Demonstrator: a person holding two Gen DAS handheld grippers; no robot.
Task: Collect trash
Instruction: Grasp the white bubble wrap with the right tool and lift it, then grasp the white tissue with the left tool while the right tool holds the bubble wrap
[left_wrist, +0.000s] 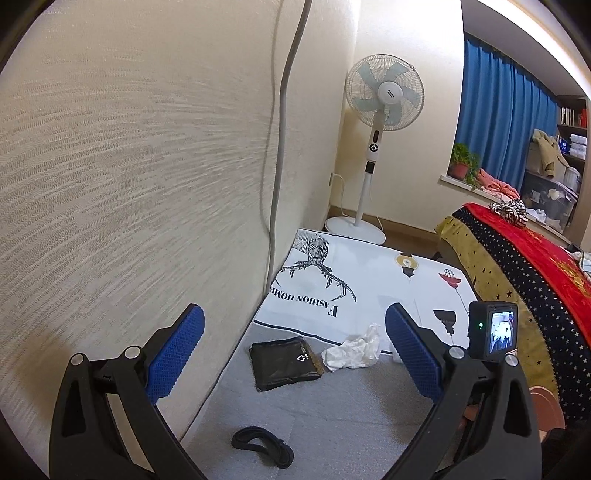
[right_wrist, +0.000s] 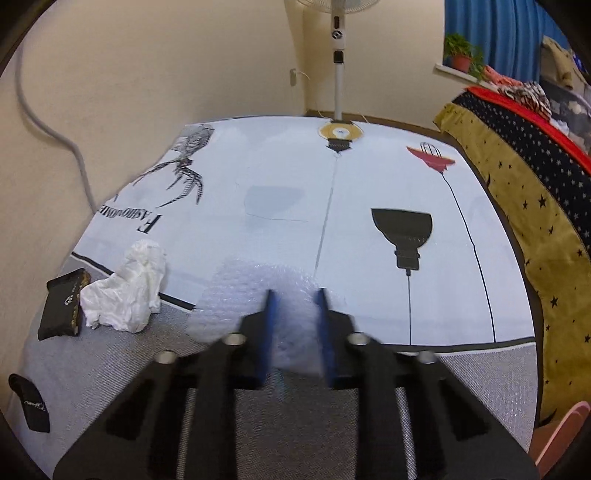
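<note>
A crumpled white tissue (left_wrist: 352, 349) lies on the floor mat beside a black foil wrapper (left_wrist: 284, 362). Both show in the right wrist view, the tissue (right_wrist: 125, 291) right of the wrapper (right_wrist: 64, 304). My left gripper (left_wrist: 295, 350) is open and empty, held above and short of these two. My right gripper (right_wrist: 295, 325) is shut on a clear piece of bubble wrap (right_wrist: 255, 291) at the edge of the white mat. A black strap (left_wrist: 262, 445) lies near on the grey floor mat.
A white printed mat (right_wrist: 332, 206) covers the floor ahead. A cream wall (left_wrist: 129, 166) with a grey cable stands close on the left. A standing fan (left_wrist: 380, 99) is in the corner. A bed with a starred blanket (left_wrist: 517, 273) runs along the right.
</note>
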